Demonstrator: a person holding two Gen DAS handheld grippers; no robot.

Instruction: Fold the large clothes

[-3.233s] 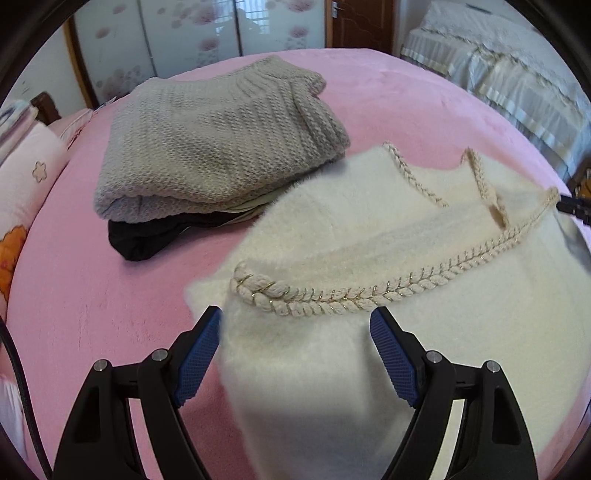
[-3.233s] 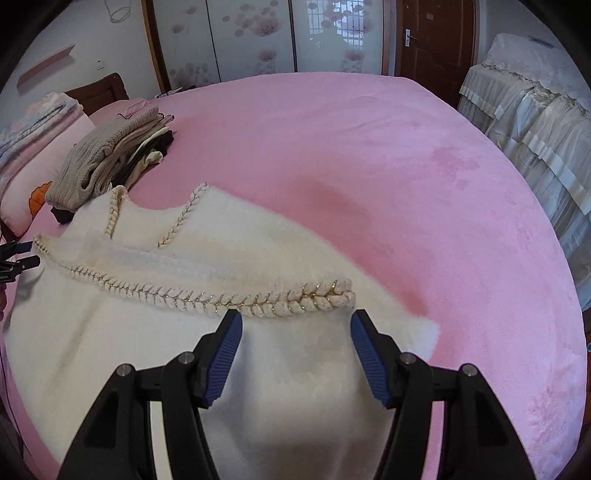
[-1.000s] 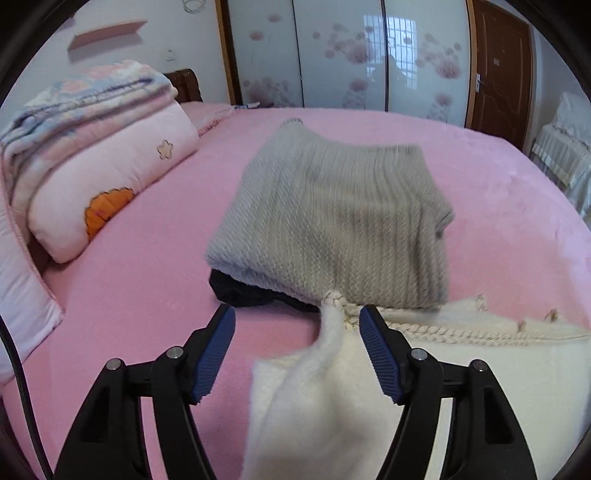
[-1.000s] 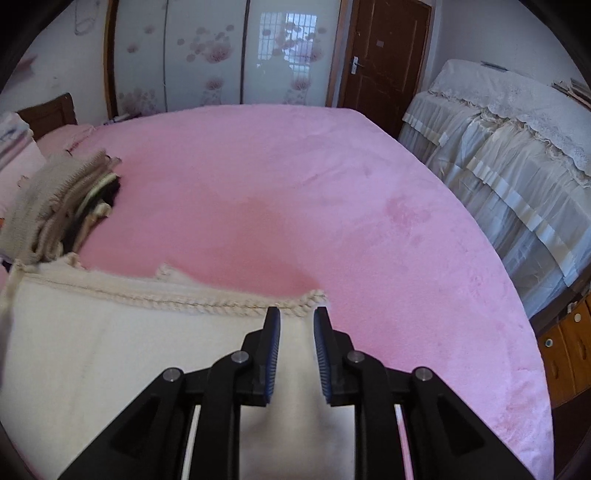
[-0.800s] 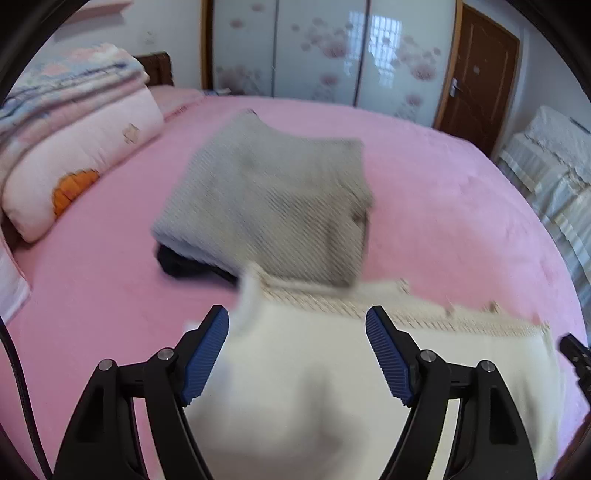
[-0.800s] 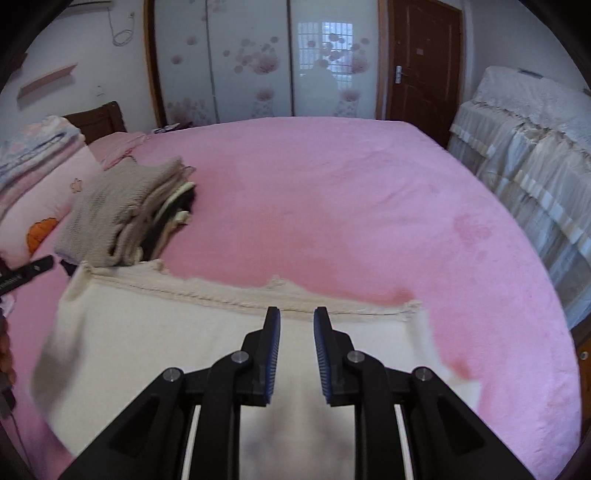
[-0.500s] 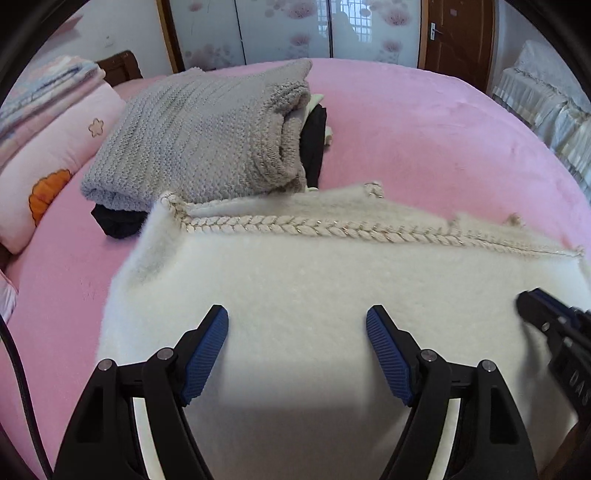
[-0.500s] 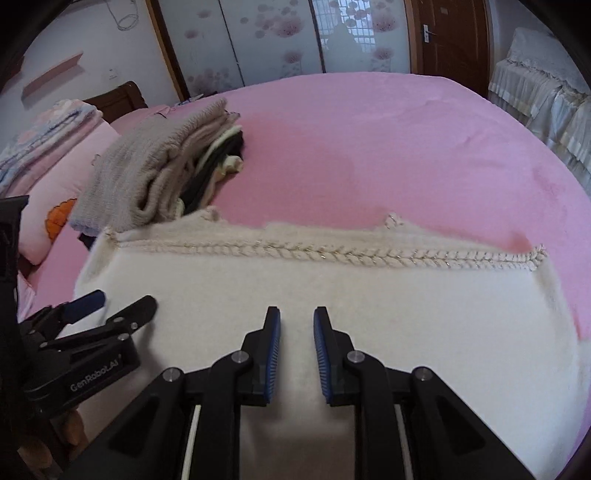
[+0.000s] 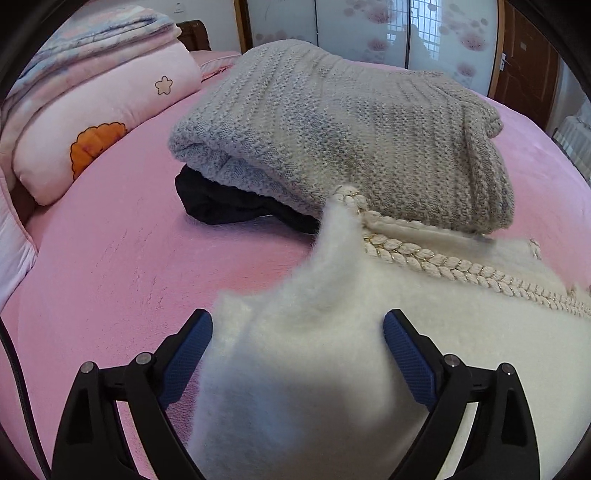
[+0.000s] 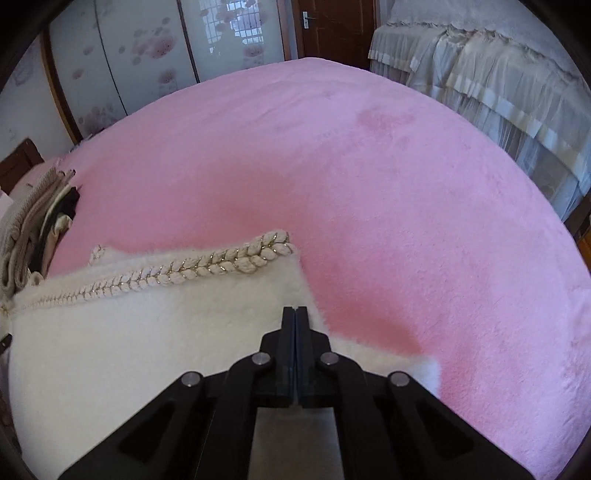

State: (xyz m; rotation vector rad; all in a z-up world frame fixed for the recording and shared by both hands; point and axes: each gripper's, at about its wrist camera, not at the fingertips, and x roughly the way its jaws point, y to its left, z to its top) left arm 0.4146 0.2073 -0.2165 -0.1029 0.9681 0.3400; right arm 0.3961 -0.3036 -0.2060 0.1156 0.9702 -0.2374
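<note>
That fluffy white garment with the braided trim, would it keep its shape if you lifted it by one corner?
Probably not. The white garment bunches in soft folds between the opening left gripper, so it likely sags. Its fuzzy pile looks grippy, not slippery. The braided trim seems denser and may weigh that edge down.

We see our right hand-held gripper (image 10: 295, 314) at six o'clock with its jaws pressed together, tips over the fluffy white garment (image 10: 155, 332); whether any fabric is pinched between them we cannot tell. The garment spreads from the centre toward eight o'clock on the pink bed (image 10: 369, 177), its braided trim (image 10: 207, 267) running from nine o'clock up to the middle. A stack of folded clothes (image 10: 33, 225) sits at nine o'clock, touching the garment's far corner. Wardrobe doors with flower prints (image 10: 155, 55) stand at eleven o'clock, a brown door (image 10: 332, 26) at twelve, a lace-draped bed (image 10: 498, 74) at two.
</note>
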